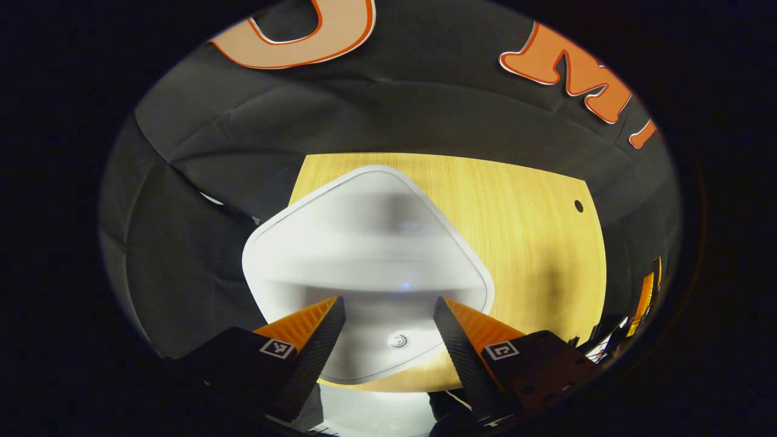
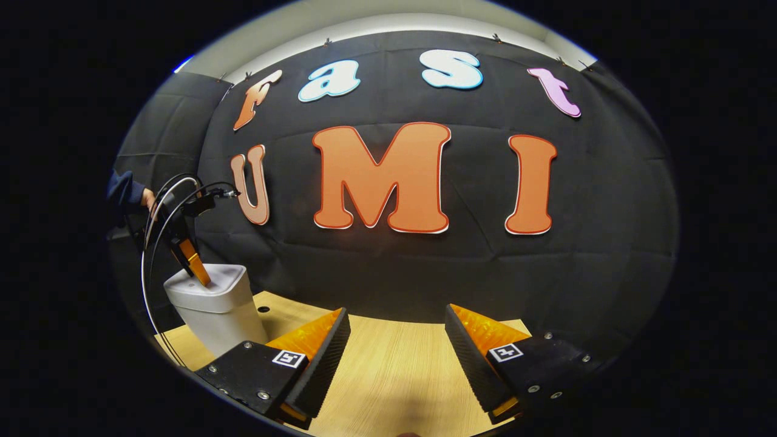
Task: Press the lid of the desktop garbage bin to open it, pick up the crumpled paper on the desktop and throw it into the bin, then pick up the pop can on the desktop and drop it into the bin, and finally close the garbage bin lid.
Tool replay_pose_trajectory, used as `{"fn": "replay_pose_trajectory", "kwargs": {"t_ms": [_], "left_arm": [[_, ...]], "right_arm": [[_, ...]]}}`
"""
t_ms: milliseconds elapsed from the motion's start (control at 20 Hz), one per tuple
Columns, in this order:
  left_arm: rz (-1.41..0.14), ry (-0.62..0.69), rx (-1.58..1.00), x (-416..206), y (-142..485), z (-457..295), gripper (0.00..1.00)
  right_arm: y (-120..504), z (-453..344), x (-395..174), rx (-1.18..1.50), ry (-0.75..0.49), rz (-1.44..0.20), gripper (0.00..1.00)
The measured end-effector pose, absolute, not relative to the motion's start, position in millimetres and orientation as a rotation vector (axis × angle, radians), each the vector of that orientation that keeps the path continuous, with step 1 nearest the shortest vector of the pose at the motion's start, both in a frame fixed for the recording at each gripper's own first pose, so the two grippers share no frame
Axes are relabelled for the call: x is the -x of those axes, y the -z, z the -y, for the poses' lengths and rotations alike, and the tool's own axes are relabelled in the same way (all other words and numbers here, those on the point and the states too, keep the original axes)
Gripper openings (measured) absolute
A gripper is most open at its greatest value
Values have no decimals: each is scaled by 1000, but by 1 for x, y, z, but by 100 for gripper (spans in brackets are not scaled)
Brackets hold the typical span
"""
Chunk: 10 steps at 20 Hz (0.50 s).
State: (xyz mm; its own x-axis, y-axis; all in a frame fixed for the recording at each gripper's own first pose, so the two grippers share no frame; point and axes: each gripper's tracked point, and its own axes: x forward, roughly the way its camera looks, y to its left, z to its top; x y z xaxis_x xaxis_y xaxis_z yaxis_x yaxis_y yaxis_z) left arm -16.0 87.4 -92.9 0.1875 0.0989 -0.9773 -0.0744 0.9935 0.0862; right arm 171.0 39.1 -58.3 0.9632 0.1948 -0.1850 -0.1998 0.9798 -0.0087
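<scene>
In the left gripper view I look straight down on the white garbage bin's lid (image 1: 370, 255), which lies flat and shut, with a small round button (image 1: 398, 341) near its close edge. My left gripper (image 1: 388, 315) hovers just above the lid, open, nothing between its fingers. From the right gripper view the bin (image 2: 212, 309) stands at the far left of the wooden desk (image 2: 394, 376), and the left gripper (image 2: 197, 267) points down with its tips at the lid's top. My right gripper (image 2: 397, 346) is open over bare desk, holding nothing.
The bin stands near the desk's left edge (image 1: 297, 182); a small dark hole (image 1: 578, 206) marks the desktop to its right. A person's sleeve and hand (image 2: 130, 194) with looping cables (image 2: 155, 243) are above the bin. Black cloth walls the back.
</scene>
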Motion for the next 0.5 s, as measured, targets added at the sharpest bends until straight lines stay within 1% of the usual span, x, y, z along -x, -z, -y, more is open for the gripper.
{"fn": "replay_pose_trajectory", "kwargs": {"t_ms": [200,500], "left_arm": [[-1393,-142,-23,16,91,-89,96],[-1302,-200,-39,12,78,-91,97]], "right_arm": [[49,-33,-171,24,-184,-168,94],[46,-30,-169,24,-175,-169,93]]}}
